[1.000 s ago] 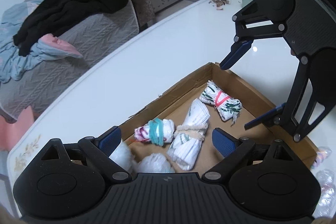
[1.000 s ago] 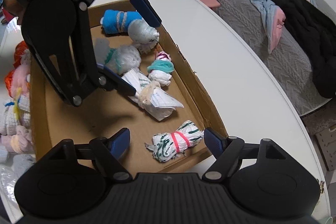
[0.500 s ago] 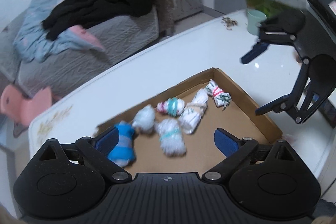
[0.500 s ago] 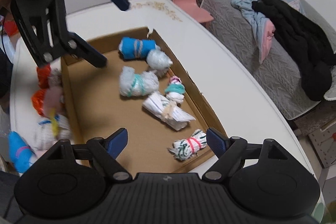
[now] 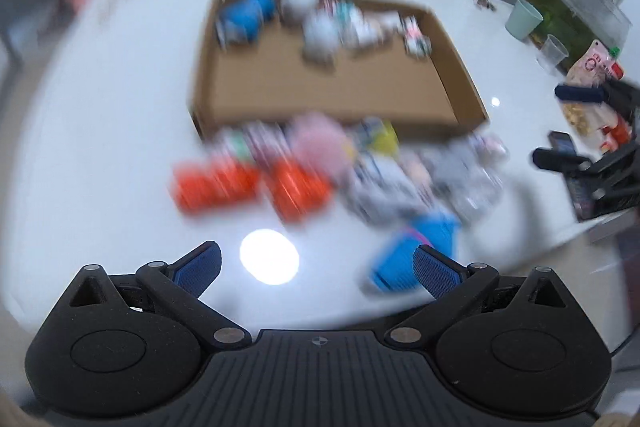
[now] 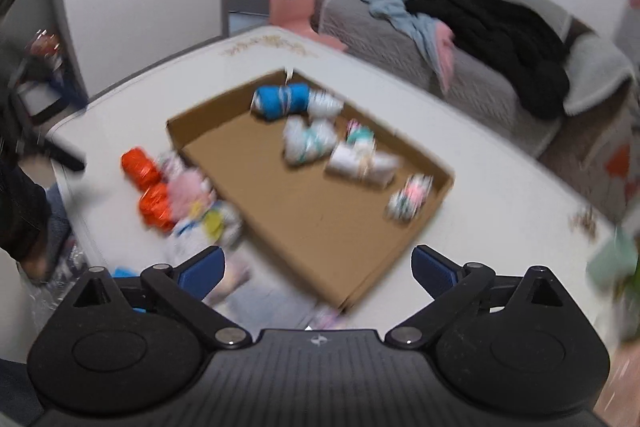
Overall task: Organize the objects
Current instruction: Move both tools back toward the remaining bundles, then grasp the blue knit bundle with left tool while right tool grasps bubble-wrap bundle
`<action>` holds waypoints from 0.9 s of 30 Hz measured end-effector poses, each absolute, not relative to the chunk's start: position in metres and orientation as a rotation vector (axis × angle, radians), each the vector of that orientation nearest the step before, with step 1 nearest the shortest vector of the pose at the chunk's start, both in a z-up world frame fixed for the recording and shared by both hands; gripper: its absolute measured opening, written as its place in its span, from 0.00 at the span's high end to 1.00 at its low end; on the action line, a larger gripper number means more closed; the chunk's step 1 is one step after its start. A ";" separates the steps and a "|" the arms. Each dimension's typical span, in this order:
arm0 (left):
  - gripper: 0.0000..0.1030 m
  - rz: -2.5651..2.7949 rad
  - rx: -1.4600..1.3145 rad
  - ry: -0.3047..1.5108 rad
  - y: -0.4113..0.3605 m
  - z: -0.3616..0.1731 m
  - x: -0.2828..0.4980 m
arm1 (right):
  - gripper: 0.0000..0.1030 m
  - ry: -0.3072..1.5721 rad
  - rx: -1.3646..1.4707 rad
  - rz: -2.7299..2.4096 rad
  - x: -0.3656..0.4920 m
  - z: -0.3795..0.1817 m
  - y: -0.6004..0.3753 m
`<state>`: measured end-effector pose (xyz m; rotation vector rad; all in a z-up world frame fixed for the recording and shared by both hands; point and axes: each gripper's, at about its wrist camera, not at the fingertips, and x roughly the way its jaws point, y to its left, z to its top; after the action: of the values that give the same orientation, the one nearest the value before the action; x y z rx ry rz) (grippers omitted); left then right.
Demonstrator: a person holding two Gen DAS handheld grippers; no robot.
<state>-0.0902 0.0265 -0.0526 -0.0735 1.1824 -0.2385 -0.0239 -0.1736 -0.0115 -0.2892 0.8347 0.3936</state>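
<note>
Both views are blurred by motion. A shallow cardboard box (image 5: 332, 87) (image 6: 304, 203) lies on the white table and holds several rolled cloth bundles, among them a blue roll (image 5: 246, 13) (image 6: 280, 101). Outside its near edge lies a loose pile with orange rolls (image 5: 216, 185) (image 6: 140, 163), a pink bundle (image 5: 320, 143) (image 6: 186, 193) and another blue roll (image 5: 416, 251). My left gripper (image 5: 316, 267) hangs above the table just short of that pile, jaws opening, nothing between them. My right gripper (image 6: 318, 267) (image 5: 568, 126) is over the box's near corner, jaws opening and empty.
A green cup (image 5: 524, 19), a clear cup (image 5: 554, 51), a fish tank (image 5: 576, 11) and snack packets (image 5: 592, 63) crowd the table's far right. A grey sofa with clothes (image 6: 480, 27) and a pink chair (image 6: 292, 3) stand beyond the table.
Both grippers have drawn back from over the box and rolled. The left one now looks across the loose pile at the box. The right jaws stand wider.
</note>
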 end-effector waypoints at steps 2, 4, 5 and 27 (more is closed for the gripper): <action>0.01 -0.234 -0.077 1.194 0.013 -0.067 -0.102 | 0.03 0.849 -0.251 0.366 -0.038 -0.027 -0.171; 0.01 -0.236 -0.078 1.206 0.000 -0.078 -0.106 | 0.04 0.856 -0.186 0.341 -0.050 -0.039 -0.172; 0.01 -0.233 -0.089 1.211 -0.006 -0.082 -0.107 | 0.04 0.859 -0.162 0.334 -0.055 -0.044 -0.174; 0.05 -0.155 -0.139 1.091 -0.055 -0.138 -0.087 | 0.03 0.871 -0.062 0.193 -0.078 -0.095 -0.183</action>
<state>-0.0871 -0.0549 -0.1380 -0.1390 1.0910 -0.1551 -0.0777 -0.1826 -0.0949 -0.0623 0.8708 0.1933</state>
